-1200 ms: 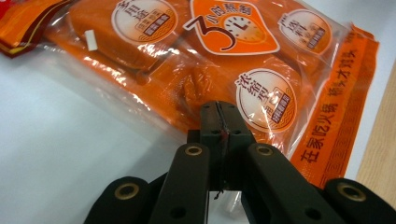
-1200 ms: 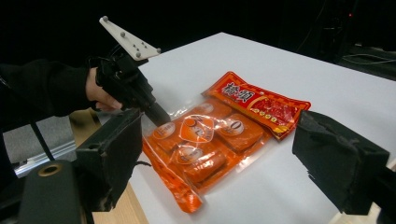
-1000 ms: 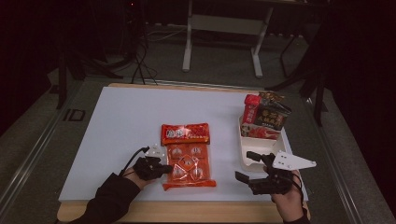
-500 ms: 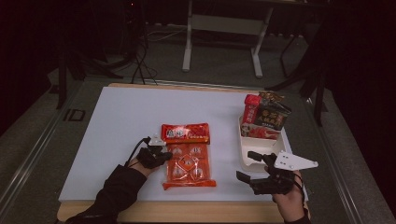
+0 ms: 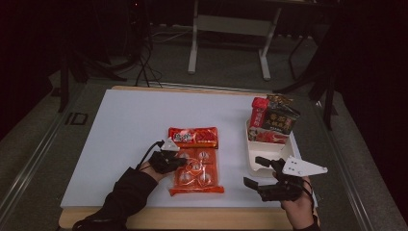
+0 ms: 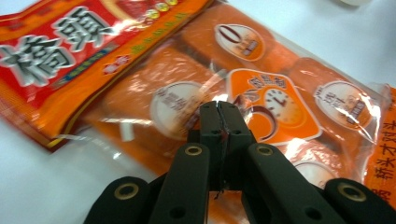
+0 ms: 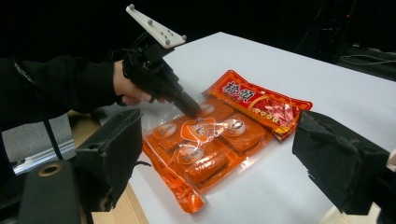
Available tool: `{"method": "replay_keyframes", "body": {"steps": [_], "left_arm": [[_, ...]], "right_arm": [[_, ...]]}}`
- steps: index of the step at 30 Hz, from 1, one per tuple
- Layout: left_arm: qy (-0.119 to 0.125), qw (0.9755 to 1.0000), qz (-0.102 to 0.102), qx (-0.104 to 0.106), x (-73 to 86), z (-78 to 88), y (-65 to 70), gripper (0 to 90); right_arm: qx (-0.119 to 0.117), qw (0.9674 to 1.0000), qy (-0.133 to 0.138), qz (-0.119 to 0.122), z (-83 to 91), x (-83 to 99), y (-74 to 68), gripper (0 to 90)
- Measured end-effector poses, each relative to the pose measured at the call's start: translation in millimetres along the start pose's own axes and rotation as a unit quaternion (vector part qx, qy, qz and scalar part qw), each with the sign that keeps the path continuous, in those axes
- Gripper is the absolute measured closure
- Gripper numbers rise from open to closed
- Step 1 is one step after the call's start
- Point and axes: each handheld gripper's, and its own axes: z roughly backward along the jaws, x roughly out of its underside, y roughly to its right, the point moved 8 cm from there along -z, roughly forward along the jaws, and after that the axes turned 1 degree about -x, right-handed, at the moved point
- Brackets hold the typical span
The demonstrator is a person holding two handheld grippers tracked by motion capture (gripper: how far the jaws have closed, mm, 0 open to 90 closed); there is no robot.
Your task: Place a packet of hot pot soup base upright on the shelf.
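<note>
Closed left gripper (image 6: 219,106) tip-down on flat orange-red plastic snack packet (image 5: 196,160), long axis running away ahead; wide-open right gripper (image 5: 260,172) well apart alongside.

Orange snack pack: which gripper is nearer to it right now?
Left. The left gripper is shut, its tip over the orange snack pack. The right gripper stands open, off the pack's right side.

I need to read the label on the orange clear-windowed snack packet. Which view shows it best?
The left gripper view: the orange snack packet is close, its print large. The right gripper view shows the whole packet smaller, the left gripper shut at it. The high view shows it small and dim.
</note>
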Motion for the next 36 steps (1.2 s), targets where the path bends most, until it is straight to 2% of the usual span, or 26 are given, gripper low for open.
{"method": "replay_keyframes", "body": {"steps": [4, 5, 8, 10, 13, 18, 25, 27, 30, 31, 32, 33, 35, 36], "left_arm": [[-0.01, 0.9996, 0.017, -0.02, 6.8, 2.6, -14.9, 90.0], [-0.012, 0.9995, 0.023, -0.02, 8.5, 1.7, -17.3, 90.0], [-0.008, 0.9992, 0.03, -0.023, 8.6, -2.4, -18.5, 90.0], [-0.009, 0.9991, 0.027, -0.031, 6.2, -4.2, -17.8, 90.0], [-0.01, 0.999, 0.031, -0.029, 3.9, -7.6, -15.9, 90.0], [-0.011, 0.9991, 0.021, -0.035, -3.5, -17.2, -7.1, 90.0], [-0.012, 0.9997, 0.012, -0.02, -13.2, -28.4, 2.1, 90.0], [-0.013, 0.9997, 0.005, -0.021, -14.2, -28.5, 2.9, 90.0], [-0.01, 0.9999, 0.003, -0.012, -14.6, -26.7, 2.3, 88.8], [0.013, 0.9997, 0.023, 0.001, -16.9, -21.5, 0.1, 88.8], [0.027, 0.9991, 0.034, 0.007, -18.6, -18.6, -1.2, 77.0], [0.045, 0.9983, 0.037, 0.005, -21.0, -15.4, -3.0, 75.2], [0.058, 0.998, 0.024, -0.001, -23.7, -9.4, -5.6, 73.4], [0.068, 0.9975, 0.017, -0.011, -25.3, -6.6, -7.2, 68.7]], "right_arm": [[0.001, 1.0, 0.001, -0.001, 0.6, -0.3, 0.4, 15.9], [0.0, 1.0, 0.0, -0.001, 0.5, -0.3, 0.1, 15.9], [0.0, 1.0, -0.001, 0.001, -0.2, -0.5, -0.9, 15.9], [0.0, 1.0, -0.001, 0.001, -0.6, -0.2, -0.7, 15.9], [-0.001, 1.0, -0.003, 0.001, -1.1, 0.3, -1.0, 16.0], [-0.002, 1.0, 0.0, 0.002, -1.0, -1.2, -2.0, 16.0], [-0.002, 1.0, -0.001, 0.001, -0.8, 0.0, -1.7, 16.0], [-0.003, 1.0, -0.001, 0.001, -0.9, -0.1, -1.5, 16.0], [-0.002, 1.0, -0.001, 0.001, -0.5, 0.0, -0.8, 16.0], [-0.001, 1.0, -0.001, 0.0, -0.4, 0.2, -0.5, 16.0], [-0.001, 1.0, -0.001, 0.0, 0.7, 0.0, -0.5, 16.0], [-0.001, 1.0, 0.0, 0.001, 1.1, -0.2, -0.4, 16.0], [0.0, 1.0, 0.001, 0.001, 1.5, -0.6, -0.1, 16.0], [0.0, 1.0, 0.002, 0.002, 1.6, -0.7, -0.2, 16.0]]}}
